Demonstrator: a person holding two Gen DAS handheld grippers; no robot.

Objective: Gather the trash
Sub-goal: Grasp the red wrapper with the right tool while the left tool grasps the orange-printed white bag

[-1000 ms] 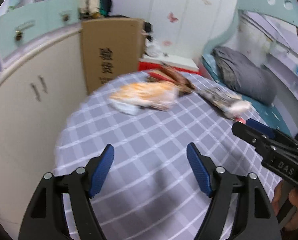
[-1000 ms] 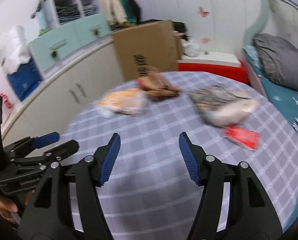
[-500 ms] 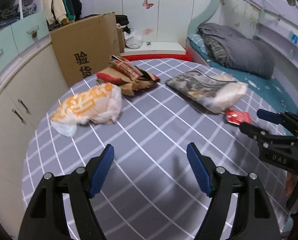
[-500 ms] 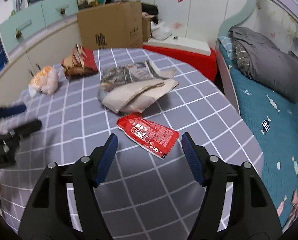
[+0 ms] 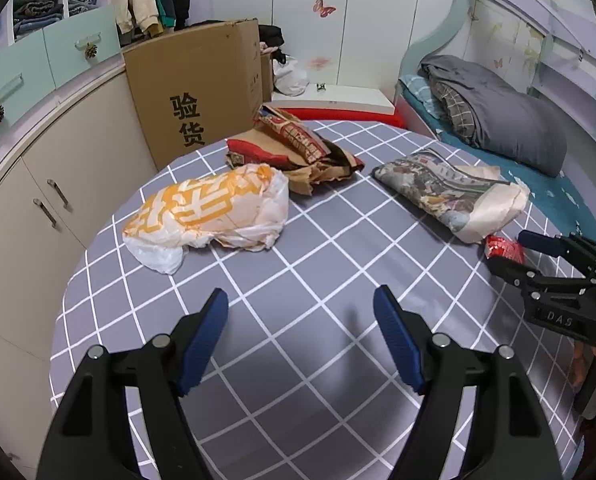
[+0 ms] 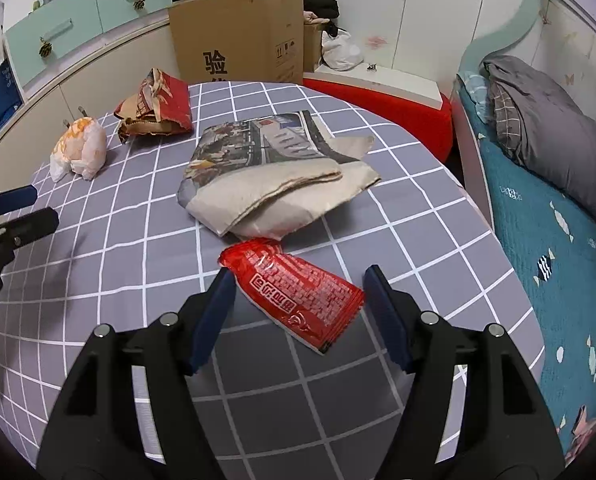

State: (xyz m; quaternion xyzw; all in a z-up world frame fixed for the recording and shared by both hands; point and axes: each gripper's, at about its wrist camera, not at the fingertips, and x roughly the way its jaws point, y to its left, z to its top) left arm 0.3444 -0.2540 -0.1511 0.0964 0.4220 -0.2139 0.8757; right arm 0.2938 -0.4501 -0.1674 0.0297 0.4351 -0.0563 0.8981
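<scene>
A round table with a grey checked cloth (image 5: 298,248) carries the trash. An orange-and-white plastic bag (image 5: 214,212) lies at its left, and a torn brown-and-red paper bag (image 5: 298,148) lies behind that. A folded printed paper sack (image 6: 274,176) sits mid-table. Just in front of the sack lies a red snack wrapper (image 6: 298,292). My right gripper (image 6: 299,270) is open and straddles the wrapper, its pads beside the edges without pressing. My left gripper (image 5: 301,290) hangs open over bare cloth, short of the plastic bag. Each gripper shows at the edge of the other's view.
A big cardboard box (image 5: 194,92) stands behind the table against cream cabinets (image 5: 58,168) with mint drawers. A bed with a grey duvet (image 5: 497,120) and teal sheet runs along the right. A red low stand (image 6: 377,108) sits beyond the table's far rim.
My right gripper has swung right and sunk until the red wrapper lies between its fingers, which stand slightly wider. My left gripper moved in over the table and then held still.
</scene>
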